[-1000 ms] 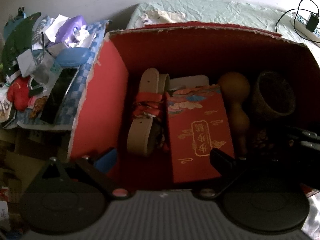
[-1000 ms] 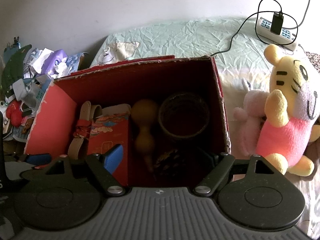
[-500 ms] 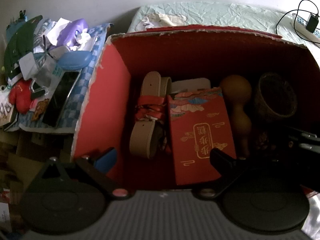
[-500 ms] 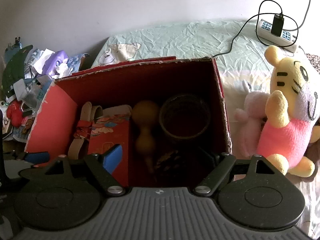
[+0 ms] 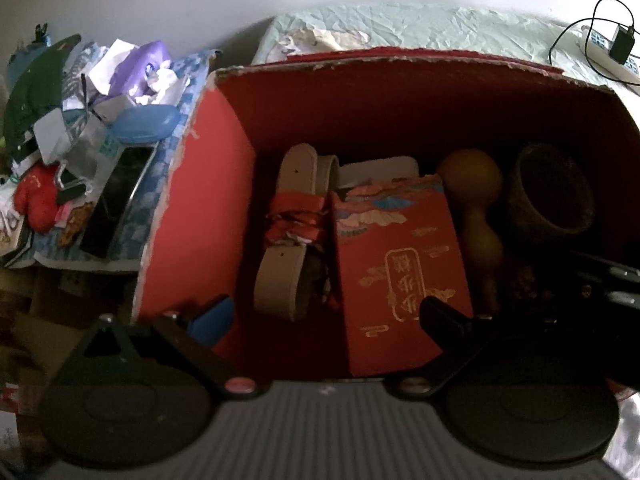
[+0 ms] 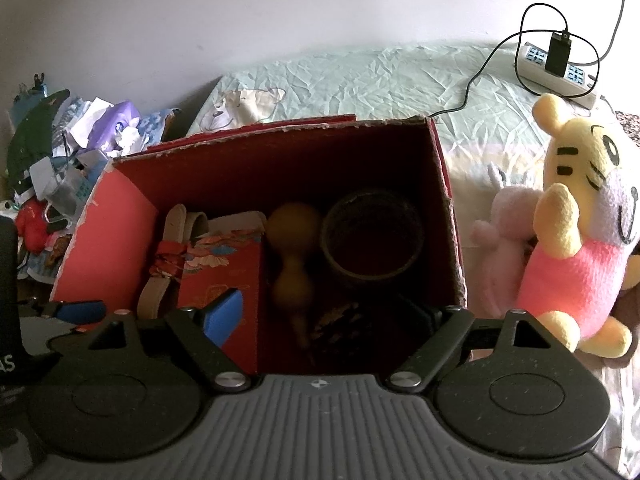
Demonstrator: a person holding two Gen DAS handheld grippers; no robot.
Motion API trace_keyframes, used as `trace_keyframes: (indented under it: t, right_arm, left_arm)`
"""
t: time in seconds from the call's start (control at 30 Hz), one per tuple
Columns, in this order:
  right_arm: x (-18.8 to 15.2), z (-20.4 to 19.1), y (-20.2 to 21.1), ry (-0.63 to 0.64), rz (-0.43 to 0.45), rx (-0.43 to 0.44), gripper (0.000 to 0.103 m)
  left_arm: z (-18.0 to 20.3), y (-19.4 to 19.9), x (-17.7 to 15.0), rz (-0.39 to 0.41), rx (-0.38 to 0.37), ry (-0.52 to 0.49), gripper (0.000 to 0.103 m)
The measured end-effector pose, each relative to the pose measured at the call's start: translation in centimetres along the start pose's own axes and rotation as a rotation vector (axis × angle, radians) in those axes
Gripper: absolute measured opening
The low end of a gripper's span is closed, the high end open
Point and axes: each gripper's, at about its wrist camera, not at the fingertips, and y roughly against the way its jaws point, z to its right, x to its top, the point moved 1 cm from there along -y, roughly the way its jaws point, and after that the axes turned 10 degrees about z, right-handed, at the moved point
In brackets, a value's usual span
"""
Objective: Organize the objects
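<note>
Left wrist view is looking down into the red cardboard box on the bed; the left gripper is hovering with its fingers spread wide apart, holding nothing. Inside, the beige belt is lying at about 10 o'clock, the red envelope packet is sitting dead centre just beside it, the gourd at 2 o'clock, and the dark woven cup further toward 3. Over in the right wrist view, the right gripper is also spread open and empty above the same box, with the tiger plush sitting outside the box at 3 o'clock.
</note>
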Motion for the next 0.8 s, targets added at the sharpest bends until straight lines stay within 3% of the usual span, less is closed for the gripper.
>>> trace_keyframes:
  t: [0.8]
  right_arm:
    - [-0.04, 0.05, -0.05, 0.013, 0.024, 0.02, 0.089]
  left_arm:
    - [-0.03, -0.57, -0.16, 0.023, -0.002, -0.018, 0.1]
